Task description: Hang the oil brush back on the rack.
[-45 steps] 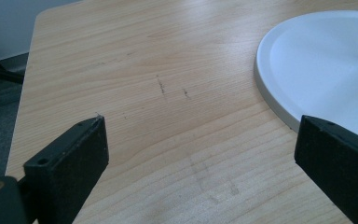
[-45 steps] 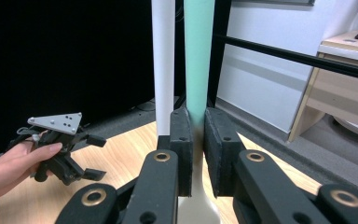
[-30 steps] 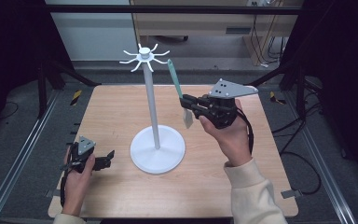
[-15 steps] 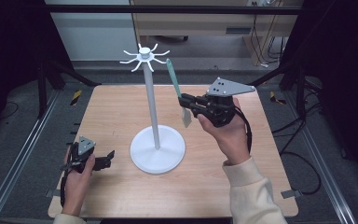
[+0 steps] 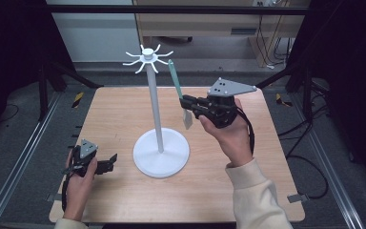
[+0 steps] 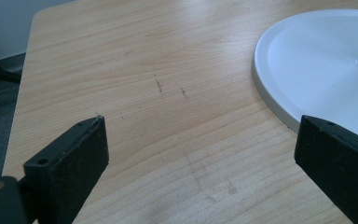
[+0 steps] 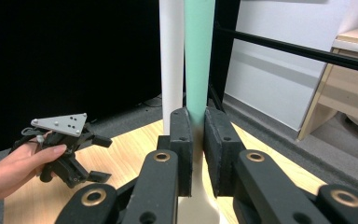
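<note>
Green and white, the spatula (image 5: 178, 90) stands nearly upright in our right claw (image 5: 187, 103), its mint-green handle rising toward the white spokes at the top of the stand (image 5: 155, 102) and its pale blade hanging below the grip. In the right gripper view we see both black pads pressed flat against the spatula (image 7: 198, 60) where the green handle meets the whitish lower part, so the right claw (image 7: 199, 140) is clamped on it. The white pole of the stand (image 7: 171, 56) runs just beside the green handle there, on its left; whether the two touch we cannot tell. From the high view the spatula hangs in the air to the right of the pole, above the wooden table (image 5: 248, 181) and slightly behind the stand's round white base, with the tip of the handle close under one of the curved spokes. Our right hand (image 5: 228, 136) wraps the gripper body, the grey three-cornered plate on top of it. Our left claw (image 5: 108, 162) sits low near the front left of the table, pointing toward the base, with our left hand (image 5: 78, 179) around it. In the left gripper view its two black jaws stand wide apart with nothing between them but bare wood grain (image 6: 168, 93), and the rim of the white base (image 6: 279, 107) curves in just beside the right-hand jaw. The left claw (image 6: 200, 154) is thus apart and holds nothing
</note>
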